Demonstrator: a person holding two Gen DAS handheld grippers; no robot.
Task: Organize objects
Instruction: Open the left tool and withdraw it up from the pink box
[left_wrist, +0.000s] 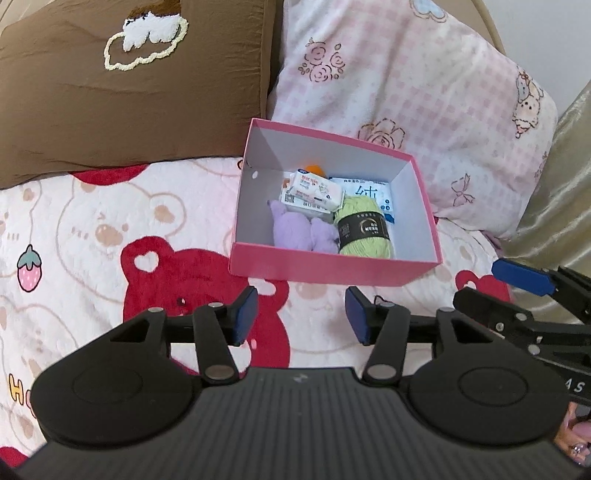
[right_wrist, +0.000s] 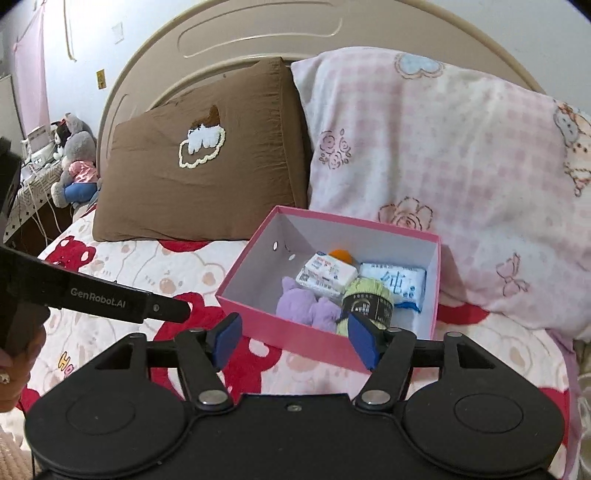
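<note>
The left tool (left_wrist: 301, 314) stands partly open with nothing between its blue pads (left_wrist: 246, 314); it hangs above the bed cover (left_wrist: 92, 229), clear of everything. The right tool (right_wrist: 295, 339) is also open and empty, its pads apart over the cover, with the near wall of the pink box (right_wrist: 295, 341) seen in the gap behind them. In the left wrist view the right tool's arm comes in at 3 o'clock. The pink box (left_wrist: 332, 266) lies on the bed cover at 12 o'clock from the left tool, its far side against the pink pillow (left_wrist: 424, 92), with the brown pillow (left_wrist: 129, 92) at 10 o'clock. The box is lidless, white inside, and holds a ball of green yarn (left_wrist: 364, 230) with a black band at its near right, a purple soft toy (left_wrist: 299, 232) at its near left, a white tissue pack (left_wrist: 314, 192) behind the toy, a blue and white packet (left_wrist: 373, 195) behind the yarn, and an orange thing (left_wrist: 316, 169), mostly hidden, at the far wall. In the right wrist view the yarn (right_wrist: 365, 299) touches the toy (right_wrist: 303, 306).
</note>
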